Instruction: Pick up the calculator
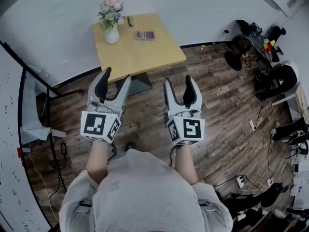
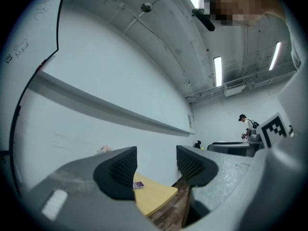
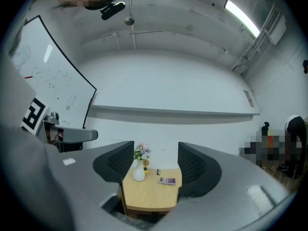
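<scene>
Well ahead of both tools, the calculator (image 1: 145,35) lies flat on the wooden table (image 1: 140,54), close to its far edge and nearer the far right corner. A white vase (image 1: 112,34) of flowers (image 1: 111,8) stands by the far left corner. The left gripper (image 1: 116,76) and right gripper (image 1: 179,80) are side by side above the floor, short of the table's near edge, touching nothing. Each has its jaws spread wide with nothing between them.

Seen along the right gripper (image 3: 156,162), the calculator (image 3: 167,181) shows whole in the gap, far off. Seen along the left gripper (image 2: 156,165), one jaw covers most of the calculator (image 2: 138,185) and of the table, leaving only a near corner. A small dark item (image 1: 130,21) at the far edge is too small to make out
</scene>
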A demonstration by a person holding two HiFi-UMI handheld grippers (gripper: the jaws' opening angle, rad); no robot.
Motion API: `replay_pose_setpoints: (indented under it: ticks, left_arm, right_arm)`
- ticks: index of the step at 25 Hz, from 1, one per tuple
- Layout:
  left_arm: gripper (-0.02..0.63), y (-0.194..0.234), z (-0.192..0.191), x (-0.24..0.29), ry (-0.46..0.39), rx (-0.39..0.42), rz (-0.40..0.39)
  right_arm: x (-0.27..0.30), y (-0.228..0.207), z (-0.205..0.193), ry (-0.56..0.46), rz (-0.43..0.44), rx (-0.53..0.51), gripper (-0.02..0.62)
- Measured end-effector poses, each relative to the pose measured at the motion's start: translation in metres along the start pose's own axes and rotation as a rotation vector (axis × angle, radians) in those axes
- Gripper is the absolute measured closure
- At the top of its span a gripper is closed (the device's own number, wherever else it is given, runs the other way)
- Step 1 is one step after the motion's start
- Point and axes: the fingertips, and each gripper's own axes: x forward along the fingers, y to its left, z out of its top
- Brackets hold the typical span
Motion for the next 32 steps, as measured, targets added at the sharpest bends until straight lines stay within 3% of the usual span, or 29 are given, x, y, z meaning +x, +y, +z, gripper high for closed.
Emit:
replay_pose_setpoints:
  ticks: [12,21,32]
  left_arm:
    - [0.351,0.058,-0.015,0.047,0.006,-0.017,-0.04]
    - [0.351,0.073,-0.031,0.071,0.019,-0.051,-0.065]
    - [0.351,0.106,-0.037,0.121,0.01,-0.044,-0.014]
  right_arm:
    - [0.065,0.009,-0.019,0.002,-0.036,-0.002,0.319]
    - [0.086,0.002,-0.031,0.039,-0.068,-0.008,0.319]
    - [0.152,-0.015,-0.038,0.03,-0.016,-0.005,0.319]
